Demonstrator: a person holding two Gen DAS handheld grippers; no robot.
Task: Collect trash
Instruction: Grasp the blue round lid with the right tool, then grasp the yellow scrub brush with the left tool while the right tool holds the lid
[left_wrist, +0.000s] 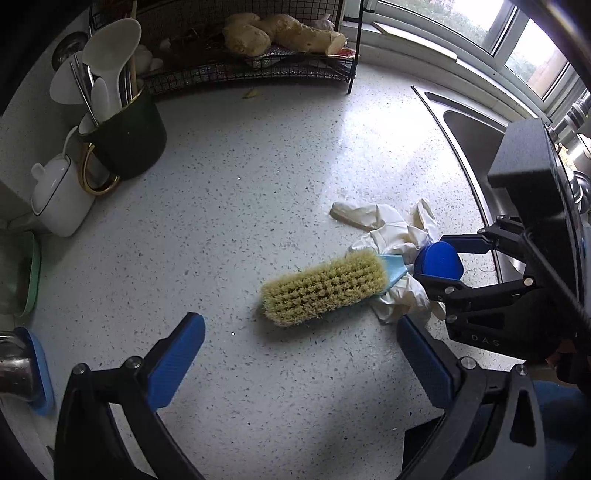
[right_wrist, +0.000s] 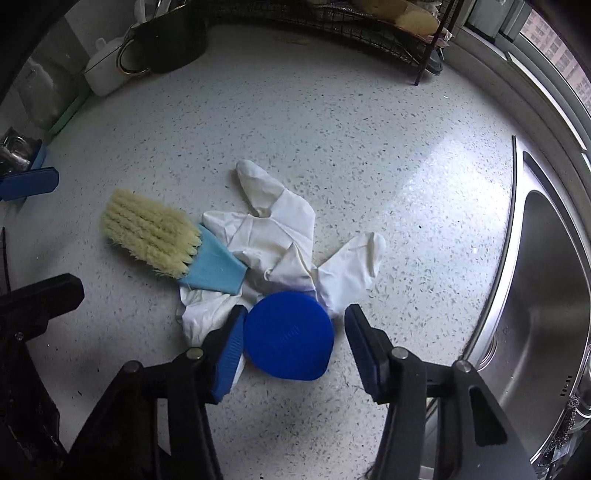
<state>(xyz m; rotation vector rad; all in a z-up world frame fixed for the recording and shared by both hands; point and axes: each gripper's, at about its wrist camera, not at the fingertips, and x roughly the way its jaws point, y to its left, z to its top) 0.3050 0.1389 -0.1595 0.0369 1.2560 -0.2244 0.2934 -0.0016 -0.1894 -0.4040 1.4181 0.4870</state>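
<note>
We see our right tool (right_wrist: 293, 334) with a blue cap (right_wrist: 290, 334) between its jaws, the left pad touching, a gap on the right. The cap lies on a crumpled white glove (right_wrist: 280, 236) near the sink (right_wrist: 546, 288) edge. Our left tool (left_wrist: 301, 363) hangs released over bare desk (left_wrist: 240, 192). A dark mug (left_wrist: 127, 138) holds spoons.

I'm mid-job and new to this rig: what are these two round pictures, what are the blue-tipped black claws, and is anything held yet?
Each picture comes from a fisheye camera on a hand-held tool, looking along its two fingers. The left tool hangs open over the counter. The right tool points down with a blue cap between its pads; the left pad touches it, the right shows a gap, so no firm grip yet. Under the cap lie crumpled white gloves, with a brush resting on them. A sink is to the right.
</note>
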